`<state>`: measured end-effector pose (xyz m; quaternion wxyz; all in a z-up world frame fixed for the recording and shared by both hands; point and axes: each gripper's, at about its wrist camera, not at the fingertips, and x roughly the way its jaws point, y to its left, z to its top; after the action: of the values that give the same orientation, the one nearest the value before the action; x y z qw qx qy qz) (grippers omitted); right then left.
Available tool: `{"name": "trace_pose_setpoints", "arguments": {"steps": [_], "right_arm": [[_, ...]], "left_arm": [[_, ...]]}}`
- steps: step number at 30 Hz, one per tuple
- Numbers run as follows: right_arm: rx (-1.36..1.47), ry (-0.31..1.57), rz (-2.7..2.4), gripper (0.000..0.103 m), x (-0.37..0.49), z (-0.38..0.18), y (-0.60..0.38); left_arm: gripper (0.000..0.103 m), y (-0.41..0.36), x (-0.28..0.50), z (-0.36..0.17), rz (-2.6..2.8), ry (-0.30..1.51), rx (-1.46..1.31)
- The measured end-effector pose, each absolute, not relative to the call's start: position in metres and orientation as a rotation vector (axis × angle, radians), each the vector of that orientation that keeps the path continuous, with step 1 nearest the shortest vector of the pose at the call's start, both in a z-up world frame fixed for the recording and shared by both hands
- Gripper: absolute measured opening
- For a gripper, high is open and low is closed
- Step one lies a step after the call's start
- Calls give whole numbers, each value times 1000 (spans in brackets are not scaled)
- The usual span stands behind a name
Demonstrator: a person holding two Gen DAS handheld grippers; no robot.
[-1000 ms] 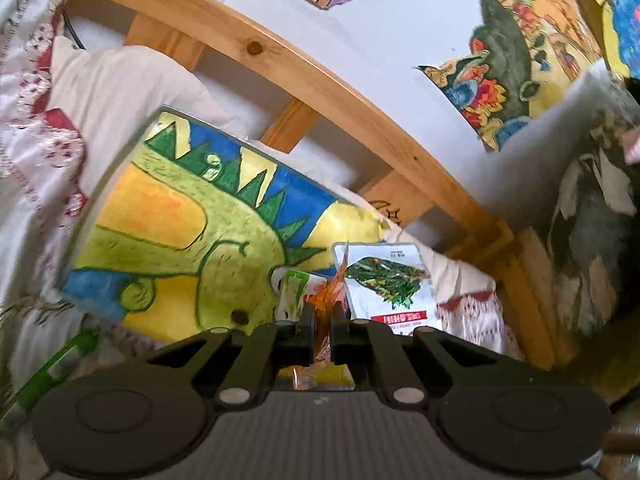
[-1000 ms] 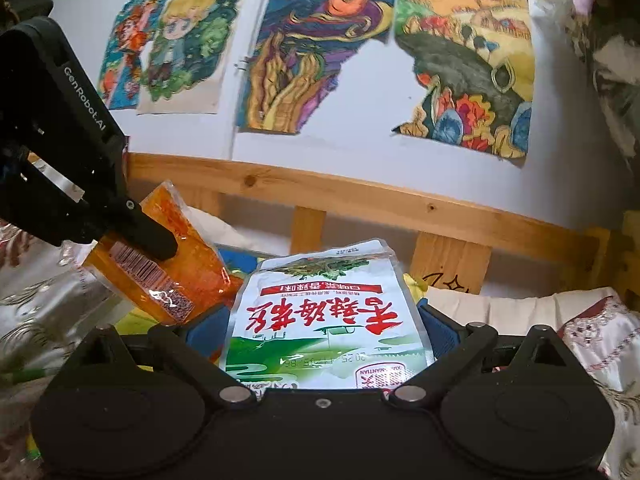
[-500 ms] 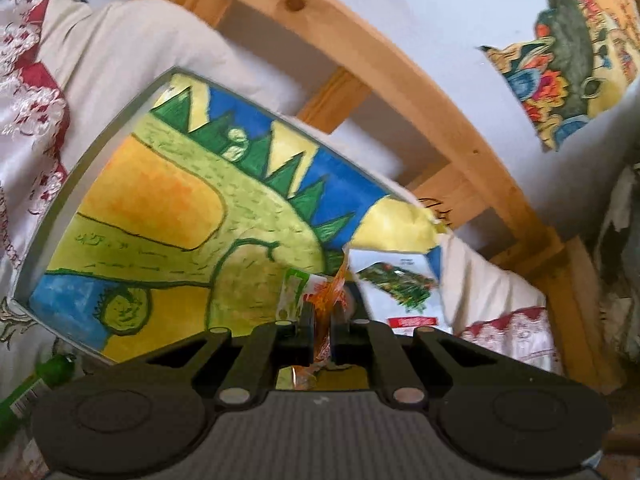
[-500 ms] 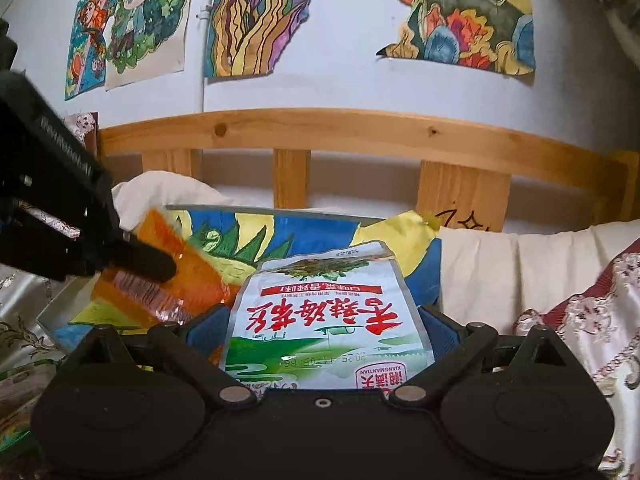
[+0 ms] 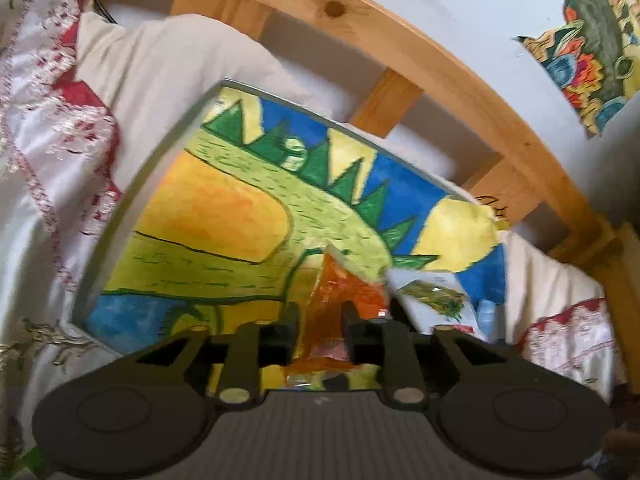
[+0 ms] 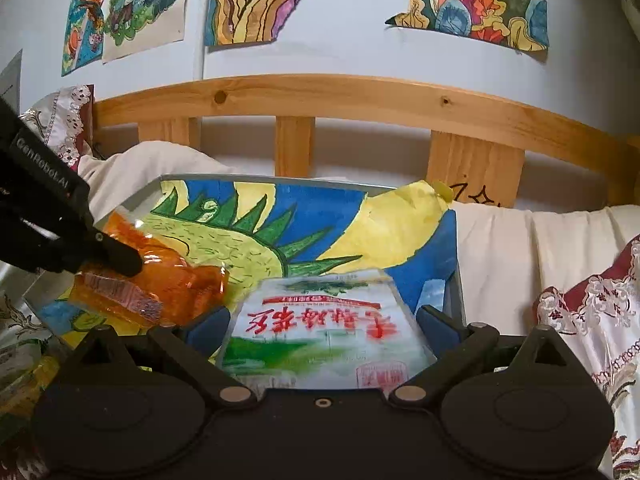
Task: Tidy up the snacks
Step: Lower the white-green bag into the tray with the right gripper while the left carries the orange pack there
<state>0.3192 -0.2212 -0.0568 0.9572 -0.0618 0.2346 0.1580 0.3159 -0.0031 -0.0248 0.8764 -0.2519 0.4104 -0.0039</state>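
Snacks are in both of my hand-held grippers, above a tray [image 6: 450, 276] that lies on the bed. This tray is the biggest thing before me: grey rim, and a bright drawing of a green spiky creature on yellow and blue covers its bottom. It rests on white bedding [image 6: 520, 248], with its far edge towards the wooden headboard [image 6: 360, 92]. On the wall behind the headboard hang several coloured drawings [image 6: 476, 4].

My right hand-held gripper [image 6: 320, 316] holds the larger snack, a white and green packet with red characters [image 6: 324, 328]. The packet sits across the gap between the two blue pads, near the front right corner of the tray, and its far end points into the tray. The pads press its two side edges, so the grip is closed on it.

My left hand-held gripper [image 5: 320, 320] is over the front left part of the tray. Its jaws are opening now. The smaller snack, an orange transparent pouch [image 5: 340, 300], is between the fingers and I see a gap beside each finger [image 5: 286, 328] in the left wrist view. In the right wrist view the pouch [image 6: 160, 280] lies low against the drawing, near the tray's left edge, just beside the white packet.
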Motion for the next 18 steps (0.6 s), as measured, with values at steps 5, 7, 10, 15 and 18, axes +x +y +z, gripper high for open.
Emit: {"name": "trace_pose_setpoints", "arguments": {"steps": [5, 7, 10, 15, 18], "right_arm": [[-107, 472, 306, 102, 316, -54, -225], [-101, 469, 299, 102, 313, -51, -227], [-98, 450, 285, 102, 304, -42, -232], [-77, 424, 258, 102, 290, -28, -240], [-69, 418, 251, 102, 281, -22, -242]], "left_arm": [[78, 1, 311, -26, 79, 827, -492], [84, 2, 306, -24, 97, 805, -482], [89, 2, 298, -20, 87, 785, -465], [95, -1, 289, -15, 127, 760, -414], [95, 1, 286, -13, 150, 765, -420]]}}
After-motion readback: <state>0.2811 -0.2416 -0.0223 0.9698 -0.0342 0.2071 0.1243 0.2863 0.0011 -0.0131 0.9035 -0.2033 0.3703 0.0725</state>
